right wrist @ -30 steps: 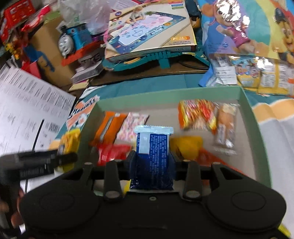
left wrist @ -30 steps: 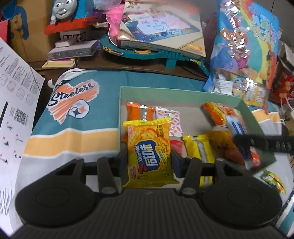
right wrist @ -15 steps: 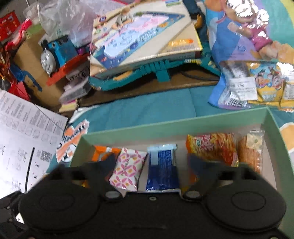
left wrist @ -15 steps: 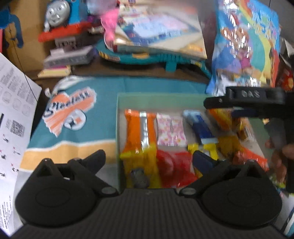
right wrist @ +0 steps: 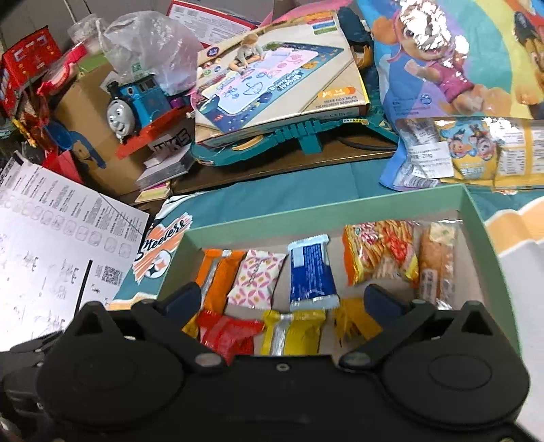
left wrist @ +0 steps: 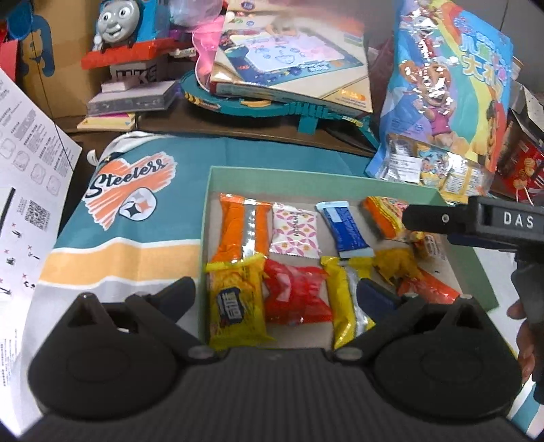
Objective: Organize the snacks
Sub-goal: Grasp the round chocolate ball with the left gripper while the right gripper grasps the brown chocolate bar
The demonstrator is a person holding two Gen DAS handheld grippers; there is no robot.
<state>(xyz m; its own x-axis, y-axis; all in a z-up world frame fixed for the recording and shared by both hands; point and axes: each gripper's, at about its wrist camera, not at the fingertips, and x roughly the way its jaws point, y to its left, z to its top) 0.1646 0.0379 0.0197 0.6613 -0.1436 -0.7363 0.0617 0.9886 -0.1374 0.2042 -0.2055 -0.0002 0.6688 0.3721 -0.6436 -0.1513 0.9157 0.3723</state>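
A green shallow box (left wrist: 306, 175) (right wrist: 326, 210) holds several snack packets in two rows. The yellow cracker packet (left wrist: 236, 302) lies at the near left, next to a red packet (left wrist: 295, 295). The blue packet (left wrist: 346, 231) (right wrist: 311, 273) lies in the far row beside a pink patterned packet (left wrist: 295, 233) and an orange one (left wrist: 238, 226). My left gripper (left wrist: 277, 294) is open and empty above the box's near edge. My right gripper (right wrist: 280, 299) is open and empty over the near row; it also shows in the left wrist view (left wrist: 476, 221).
The box sits on a teal Steelers cloth (left wrist: 129, 190). Behind it are a Thomas train toy (left wrist: 125, 30), a flat toy box (left wrist: 292, 64) and a large foil snack bag (left wrist: 448, 95). A printed sheet (right wrist: 57, 244) lies at the left.
Both grippers opened. The yellow cracker packet left my left gripper and now lies in the box's near left. The blue packet left my right gripper and lies in the far row.
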